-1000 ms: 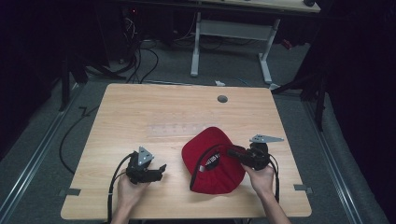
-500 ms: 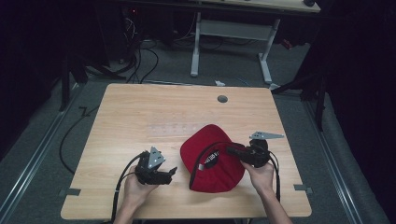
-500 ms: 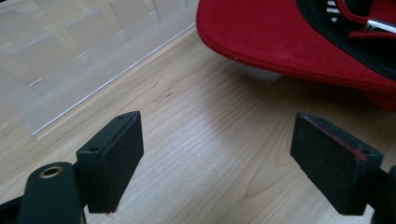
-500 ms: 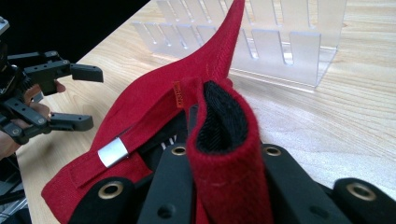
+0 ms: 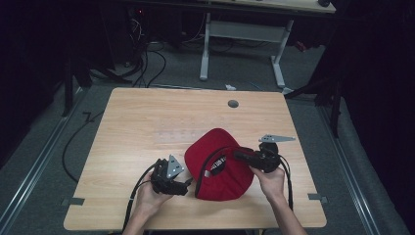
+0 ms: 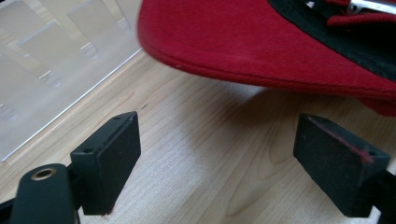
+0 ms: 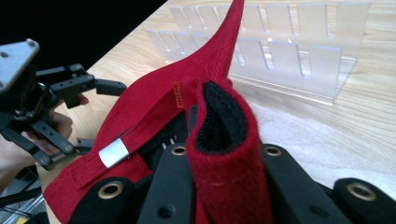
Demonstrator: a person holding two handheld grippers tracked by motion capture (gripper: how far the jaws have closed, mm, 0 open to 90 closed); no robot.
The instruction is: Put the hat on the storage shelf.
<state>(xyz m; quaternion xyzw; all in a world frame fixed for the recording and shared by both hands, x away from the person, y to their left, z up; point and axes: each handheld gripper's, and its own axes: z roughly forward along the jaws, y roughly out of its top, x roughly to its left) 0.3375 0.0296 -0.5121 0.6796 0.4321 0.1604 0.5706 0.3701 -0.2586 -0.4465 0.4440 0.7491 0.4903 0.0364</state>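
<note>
A red cap (image 5: 215,161) with a black inner band lies upside down near the table's front edge. My right gripper (image 5: 241,156) is shut on the cap's rim; in the right gripper view the folded red-and-black cloth (image 7: 224,140) is pinched between its jaws. My left gripper (image 5: 188,185) stands open just left of the cap, at its edge. In the left gripper view the cap's red brim (image 6: 261,42) hangs a little above the wood, beyond the two spread pads (image 6: 109,154), with nothing between them.
A clear plastic rack (image 7: 280,42) with several slots stands on the wooden table (image 5: 147,122) behind the cap. A round cable hole (image 5: 233,104) sits near the table's far edge. Cables trail from both grippers toward the front edge.
My left gripper has moved right, from a gap away to the cap's left edge. The right gripper stays shut on the cap, which has barely shifted.
</note>
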